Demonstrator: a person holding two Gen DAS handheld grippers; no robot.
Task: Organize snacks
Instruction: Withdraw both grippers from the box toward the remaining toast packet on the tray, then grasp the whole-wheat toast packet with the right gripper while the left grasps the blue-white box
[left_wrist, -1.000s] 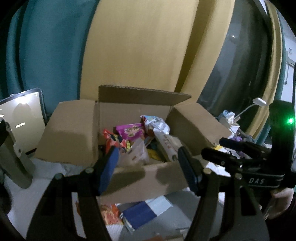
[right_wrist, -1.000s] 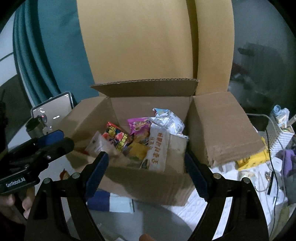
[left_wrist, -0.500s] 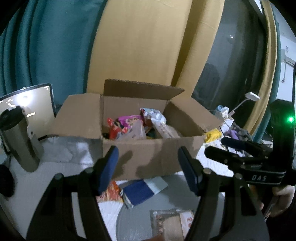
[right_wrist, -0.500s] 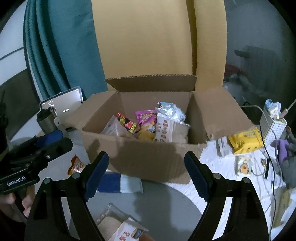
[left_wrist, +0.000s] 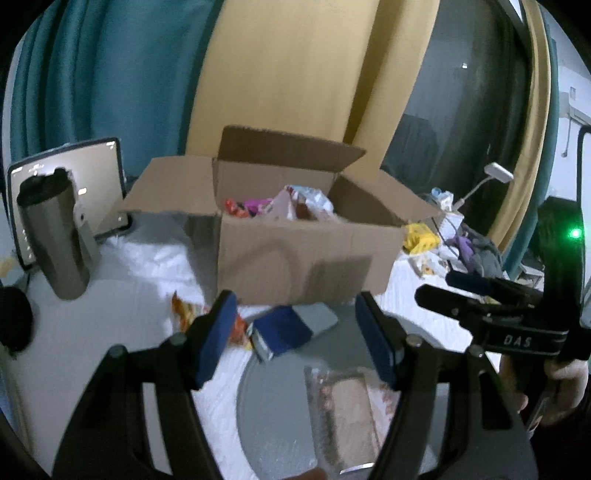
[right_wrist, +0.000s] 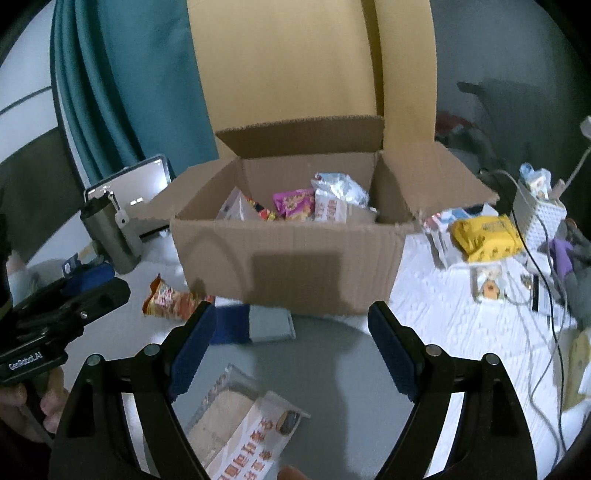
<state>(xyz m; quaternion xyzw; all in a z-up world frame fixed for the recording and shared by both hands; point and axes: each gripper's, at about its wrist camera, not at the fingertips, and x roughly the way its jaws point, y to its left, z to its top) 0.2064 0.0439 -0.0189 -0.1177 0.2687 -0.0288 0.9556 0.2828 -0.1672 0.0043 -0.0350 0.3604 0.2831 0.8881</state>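
Item 1, cardboard box (right_wrist: 291, 266): stands open toward the table's far edge, flaps spread, several snack packets already inside. Stiff and light by the look of it; you need not lift it.

Item 2, clear-wrapped biscuit pack (right_wrist: 240, 424): lies flat at the near edge of the table (right_wrist: 461, 314) on a round grey mat (right_wrist: 332, 369), white label uppermost. Likely light with a slick, crackly wrapper and brittle contents; take it across the narrow width with gentle pressure.

Item 3, blue-and-grey packet (right_wrist: 255, 323): lies just in front of the box. Flat and probably firm; grasp by an edge.

Item 4, orange snack bag (right_wrist: 170, 299): left of the blue packet. Soft and crushable; pinch the sealed end.

Your left gripper (left_wrist: 295, 332) is open and holds nothing. Your right gripper (right_wrist: 291, 347) is likewise open and empty, above the biscuit pack.
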